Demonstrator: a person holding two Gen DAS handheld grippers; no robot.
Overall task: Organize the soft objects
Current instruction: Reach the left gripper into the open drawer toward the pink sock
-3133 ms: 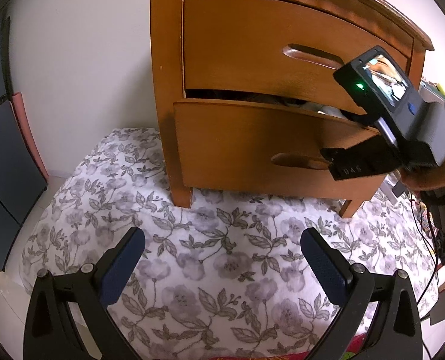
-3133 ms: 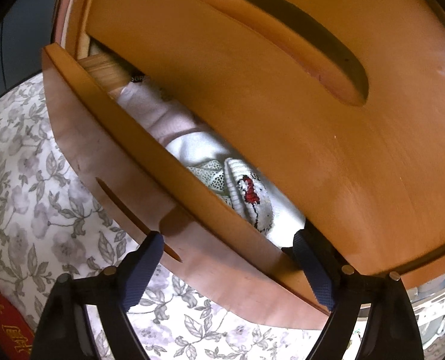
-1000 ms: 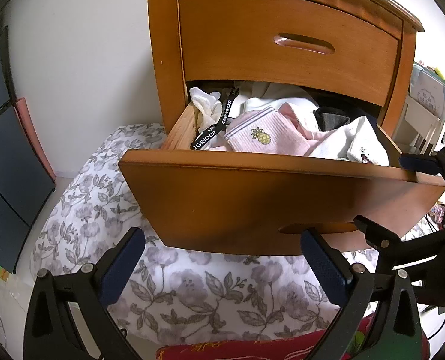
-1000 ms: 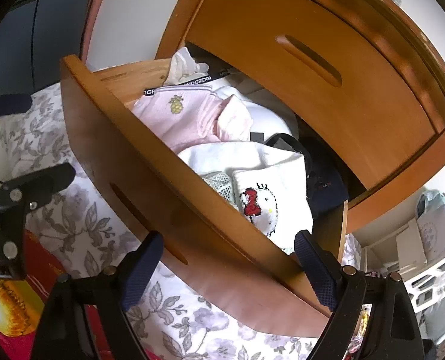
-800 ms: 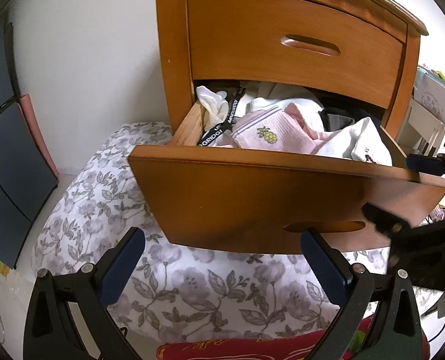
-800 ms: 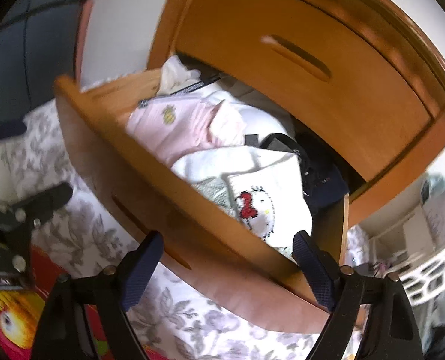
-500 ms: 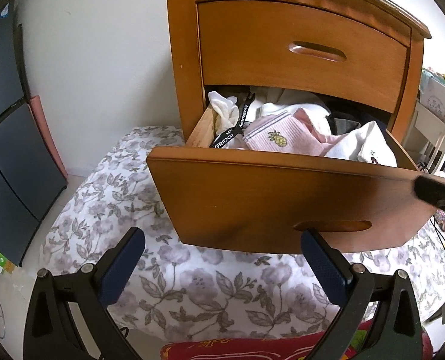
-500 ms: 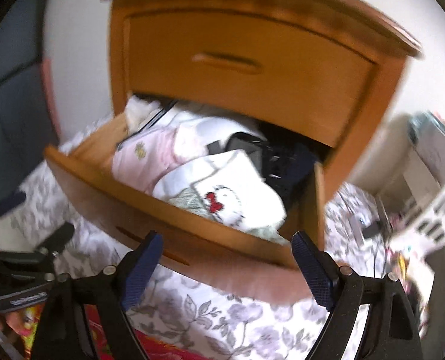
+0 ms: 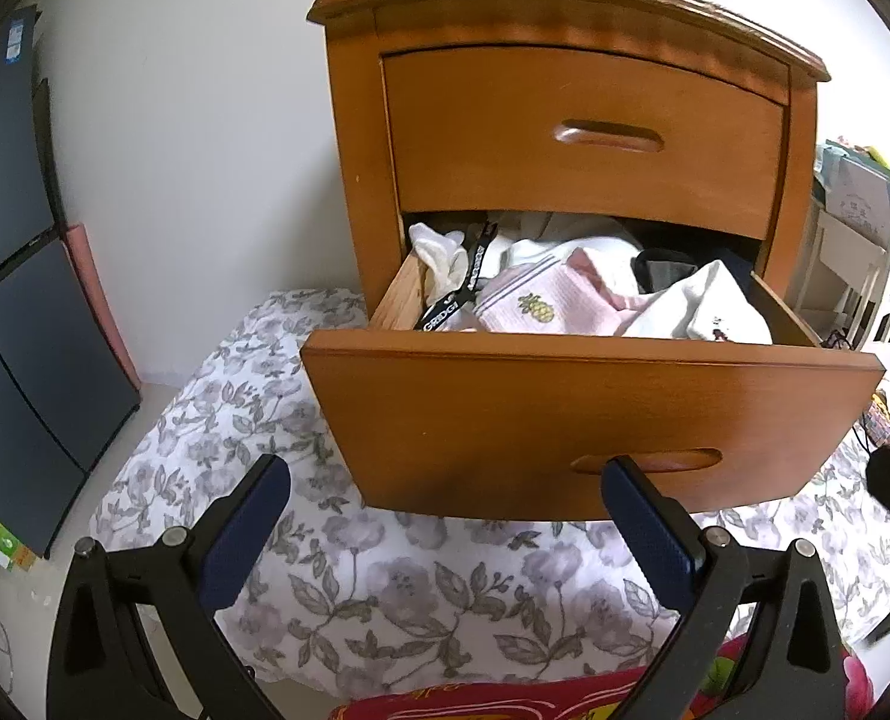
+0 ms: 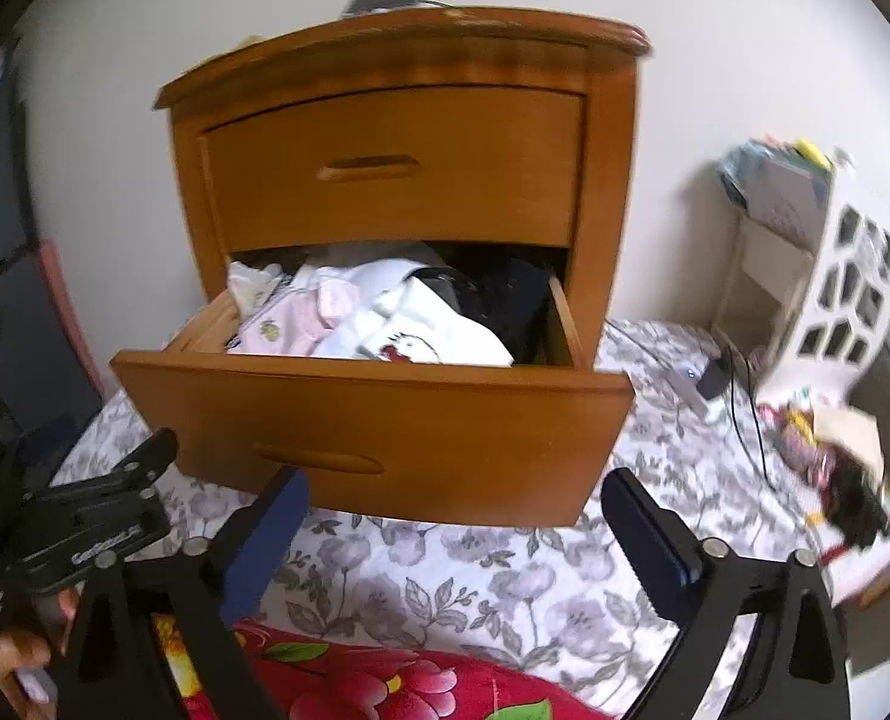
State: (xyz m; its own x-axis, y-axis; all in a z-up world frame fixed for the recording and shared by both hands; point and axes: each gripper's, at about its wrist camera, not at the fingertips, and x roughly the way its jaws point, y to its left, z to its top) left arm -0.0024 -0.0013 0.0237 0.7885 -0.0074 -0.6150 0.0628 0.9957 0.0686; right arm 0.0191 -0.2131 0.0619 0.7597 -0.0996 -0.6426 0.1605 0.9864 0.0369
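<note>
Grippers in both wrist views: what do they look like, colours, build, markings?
Both alike: left gripper and right gripper have black angular frames with silver bolts, each carrying two dark blue textured pads. The left one's body, seen from the right wrist view, bears white lettering too blurred to read.

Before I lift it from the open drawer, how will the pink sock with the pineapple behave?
The pink sock with the pineapple looks like soft knit, so it will probably droop. It likely weighs little. A white garment overlaps its right end and may drag along.

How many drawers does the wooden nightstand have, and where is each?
2. The upper drawer sits shut; the lower drawer below it is pulled out, full of clothes. None appears hidden.
</note>
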